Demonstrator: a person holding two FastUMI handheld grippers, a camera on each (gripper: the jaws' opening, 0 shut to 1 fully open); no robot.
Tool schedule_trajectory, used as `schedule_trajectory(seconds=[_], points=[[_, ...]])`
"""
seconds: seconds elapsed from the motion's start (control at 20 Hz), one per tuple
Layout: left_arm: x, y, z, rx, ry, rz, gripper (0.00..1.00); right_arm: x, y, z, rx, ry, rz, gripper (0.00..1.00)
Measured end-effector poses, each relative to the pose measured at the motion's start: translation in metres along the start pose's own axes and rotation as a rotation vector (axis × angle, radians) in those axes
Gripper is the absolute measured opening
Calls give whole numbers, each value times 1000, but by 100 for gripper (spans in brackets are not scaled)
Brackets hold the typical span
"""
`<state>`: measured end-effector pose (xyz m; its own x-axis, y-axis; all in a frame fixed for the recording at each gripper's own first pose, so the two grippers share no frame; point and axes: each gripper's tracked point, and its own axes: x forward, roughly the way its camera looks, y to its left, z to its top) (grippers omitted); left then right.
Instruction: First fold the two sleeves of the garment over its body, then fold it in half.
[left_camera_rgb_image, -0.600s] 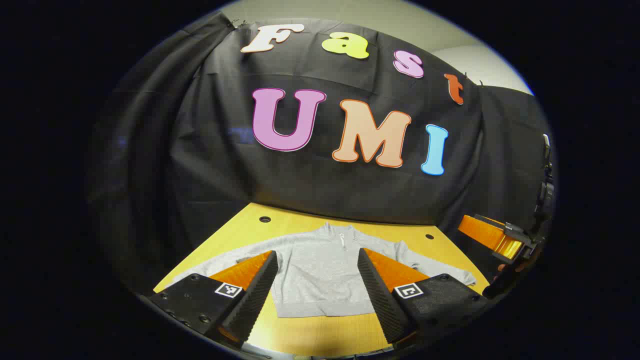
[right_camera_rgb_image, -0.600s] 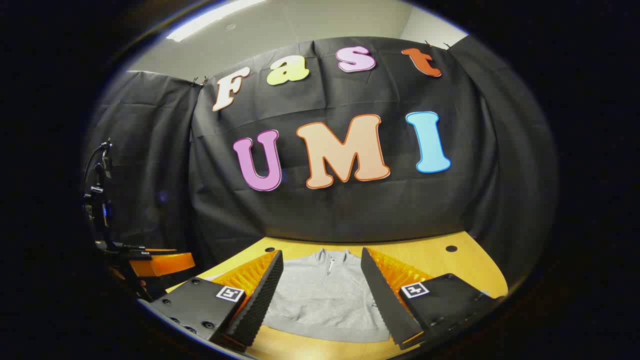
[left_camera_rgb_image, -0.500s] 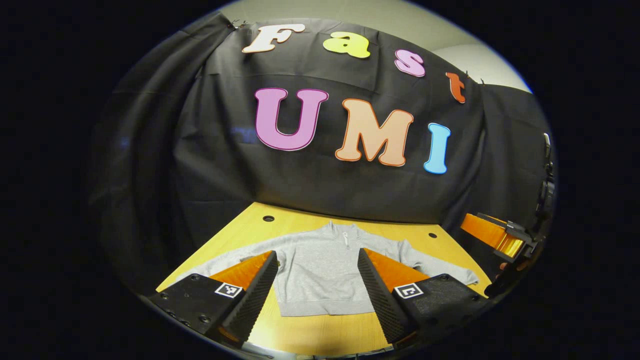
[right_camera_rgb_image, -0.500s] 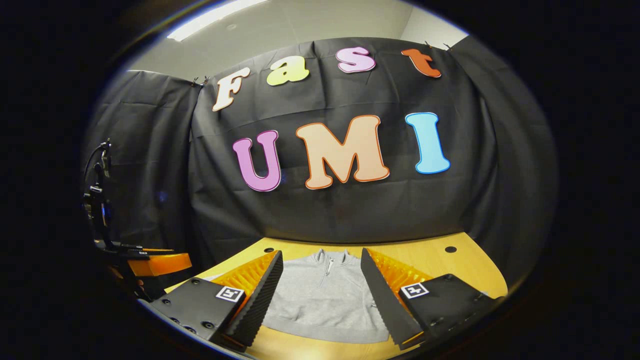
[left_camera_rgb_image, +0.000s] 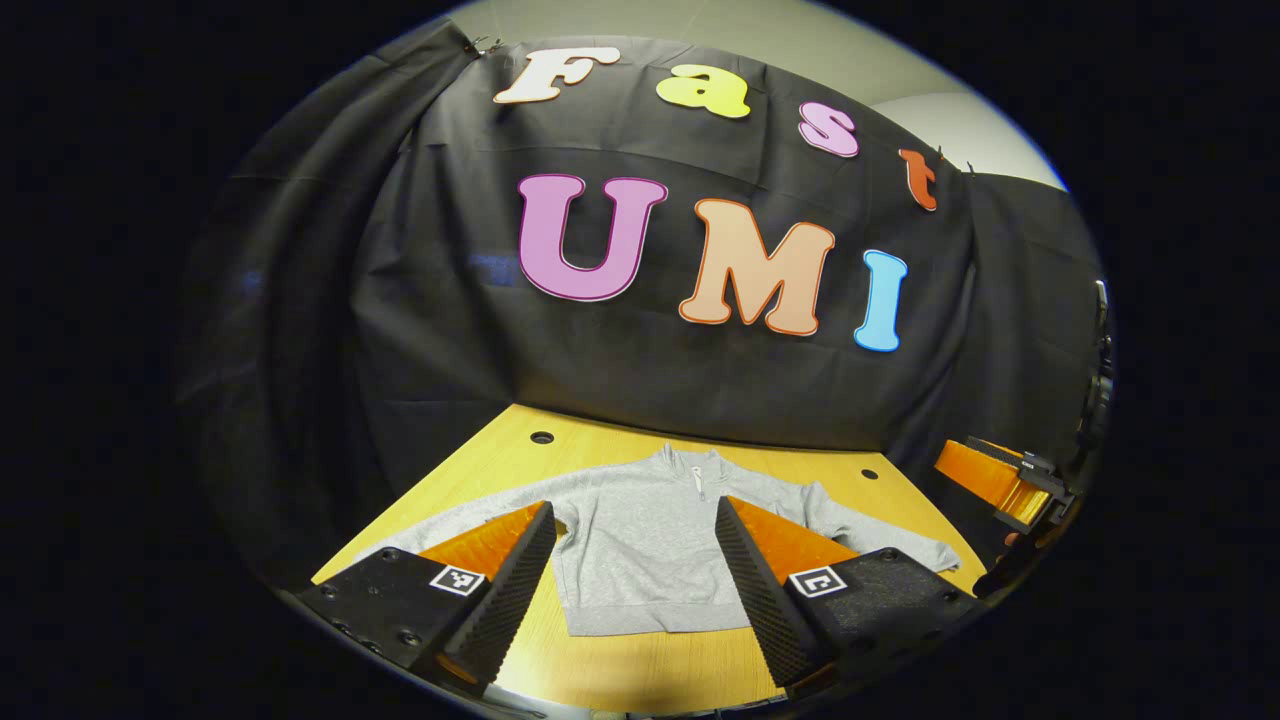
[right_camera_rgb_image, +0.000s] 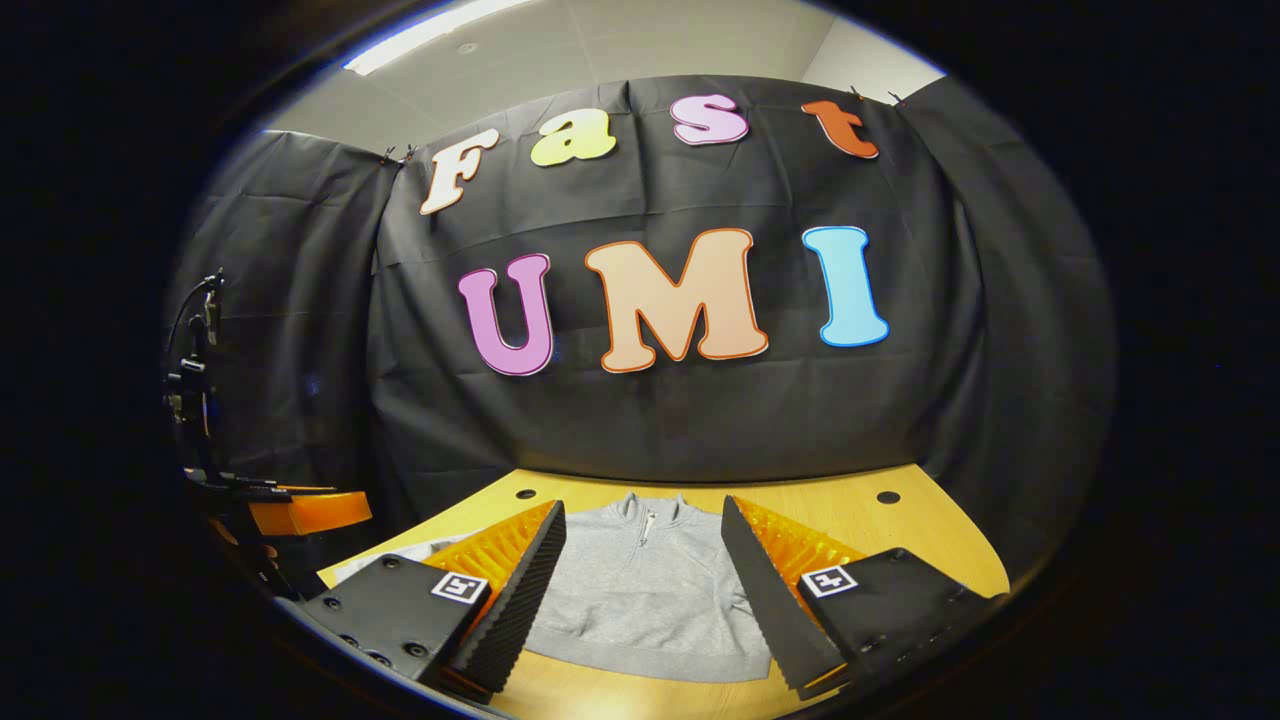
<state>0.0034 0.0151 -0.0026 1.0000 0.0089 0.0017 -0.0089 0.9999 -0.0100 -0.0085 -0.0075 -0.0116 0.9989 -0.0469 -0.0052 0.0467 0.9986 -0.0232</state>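
Writing: each claw finger has a small white square tag (left_camera_rgb_image: 456, 580) with a black block pattern on it. It has no words to read. The sweater shows no brand or label.
Sweater: a grey sweater (left_camera_rgb_image: 640, 545) with a short zip at the neck lies flat on the yellow wooden desk (left_camera_rgb_image: 470, 470). Its front faces up. Both sleeves are spread out to the sides, not folded yet.
Left claw: the left claw (left_camera_rgb_image: 635, 580) is wide open and holds nothing. It hangs above the desk at the bottom of the left gripper view. The sweater's body shows in the gap between its two fingers, farther back on the desk. The sleeves run out behind each finger.
Right claw: the right claw (right_camera_rgb_image: 640, 590) is wide open too, with nothing in it. In the right gripper view the sweater (right_camera_rgb_image: 645, 590) lies in the bottom middle, seen between the two fingers. The claw is not touching it.
Other claw seen far off: the right claw's orange finger (left_camera_rgb_image: 990, 480) shows at the right edge of the left gripper view. The left claw's orange finger (right_camera_rgb_image: 315, 512) shows at the lower left of the right gripper view.
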Motion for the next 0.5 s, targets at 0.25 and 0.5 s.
schedule_trajectory(seconds=[0.25, 0.5], points=[[5, 5, -2, 7, 3, -14, 94, -7, -18, -7, -1, 15, -59, 98], [14, 7, -5, -2, 13, -25, 94, -18, -83, -17, 11, 33, -183, 98]])
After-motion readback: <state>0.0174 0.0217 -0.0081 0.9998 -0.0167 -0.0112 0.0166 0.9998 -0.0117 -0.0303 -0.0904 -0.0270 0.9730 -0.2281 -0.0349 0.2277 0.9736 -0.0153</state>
